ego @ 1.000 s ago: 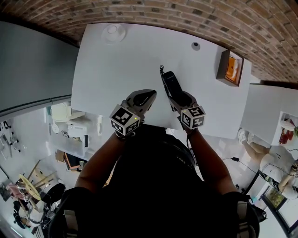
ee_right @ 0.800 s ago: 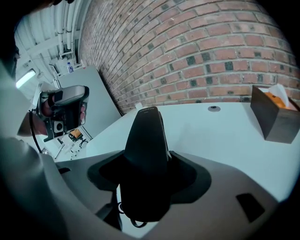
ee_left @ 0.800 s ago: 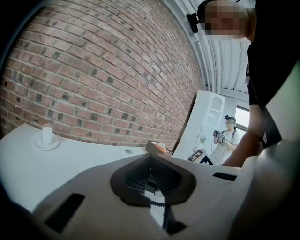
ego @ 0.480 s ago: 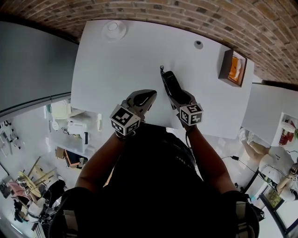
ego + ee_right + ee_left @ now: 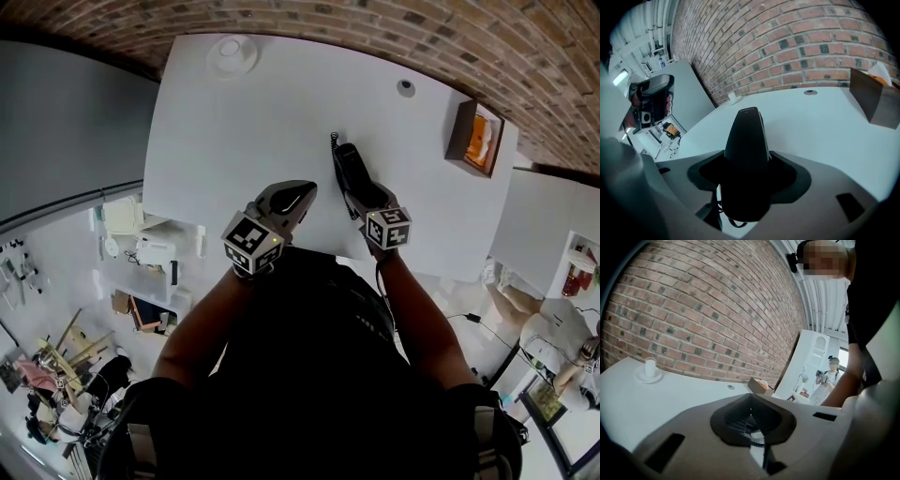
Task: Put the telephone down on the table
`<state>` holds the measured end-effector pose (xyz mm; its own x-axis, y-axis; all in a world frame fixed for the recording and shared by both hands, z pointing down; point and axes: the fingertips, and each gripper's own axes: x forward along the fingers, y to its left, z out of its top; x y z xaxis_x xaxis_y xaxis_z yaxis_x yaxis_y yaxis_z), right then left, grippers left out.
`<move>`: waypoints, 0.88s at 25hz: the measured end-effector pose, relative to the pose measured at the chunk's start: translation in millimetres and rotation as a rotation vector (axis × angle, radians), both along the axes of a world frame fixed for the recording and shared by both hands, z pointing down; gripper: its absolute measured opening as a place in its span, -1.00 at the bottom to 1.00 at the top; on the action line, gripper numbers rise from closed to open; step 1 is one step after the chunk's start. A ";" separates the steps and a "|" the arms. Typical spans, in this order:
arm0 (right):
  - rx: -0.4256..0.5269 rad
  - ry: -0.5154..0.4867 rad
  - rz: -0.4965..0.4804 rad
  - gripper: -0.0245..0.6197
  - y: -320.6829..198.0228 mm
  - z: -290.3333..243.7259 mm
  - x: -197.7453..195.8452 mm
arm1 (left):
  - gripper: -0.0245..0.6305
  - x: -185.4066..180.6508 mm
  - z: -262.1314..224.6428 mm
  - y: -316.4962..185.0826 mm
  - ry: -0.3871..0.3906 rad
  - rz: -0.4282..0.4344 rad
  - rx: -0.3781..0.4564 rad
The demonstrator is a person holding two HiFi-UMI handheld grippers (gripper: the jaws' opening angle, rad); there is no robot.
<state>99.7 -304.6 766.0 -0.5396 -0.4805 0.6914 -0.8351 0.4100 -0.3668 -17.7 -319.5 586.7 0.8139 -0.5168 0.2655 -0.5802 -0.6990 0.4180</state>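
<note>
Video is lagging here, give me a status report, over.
Left gripper shut, empty. Right gripper shut on black telephone handset, over white table, contact unclear. Brown box far right, not in the way.

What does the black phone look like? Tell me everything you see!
The telephone is a black handset, smooth and plastic-looking, narrowing toward its far end. A curly cord trails from it. The right gripper has its fingers shut on its near end, pointing it away over the white table. Whether it touches the table is unclear.
</note>
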 end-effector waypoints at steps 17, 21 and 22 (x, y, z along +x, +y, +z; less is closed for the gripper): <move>0.008 0.064 -0.046 -0.06 2.5 19.7 12.1 | -0.90 7.7 -5.8 -7.7 0.025 0.005 -0.018; 0.012 0.084 -0.057 -0.06 4.4 22.1 12.5 | -0.90 5.7 -5.7 -7.4 0.026 0.007 -0.020; 0.012 0.092 -0.062 -0.06 4.8 23.6 12.8 | -0.90 5.4 -5.1 -7.3 0.025 0.007 -0.023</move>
<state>112.6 -299.9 789.6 -0.5030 -0.4570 0.7336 -0.8379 0.4659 -0.2843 -12.3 -326.8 581.6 0.8242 -0.5049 0.2563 -0.5641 -0.6934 0.4482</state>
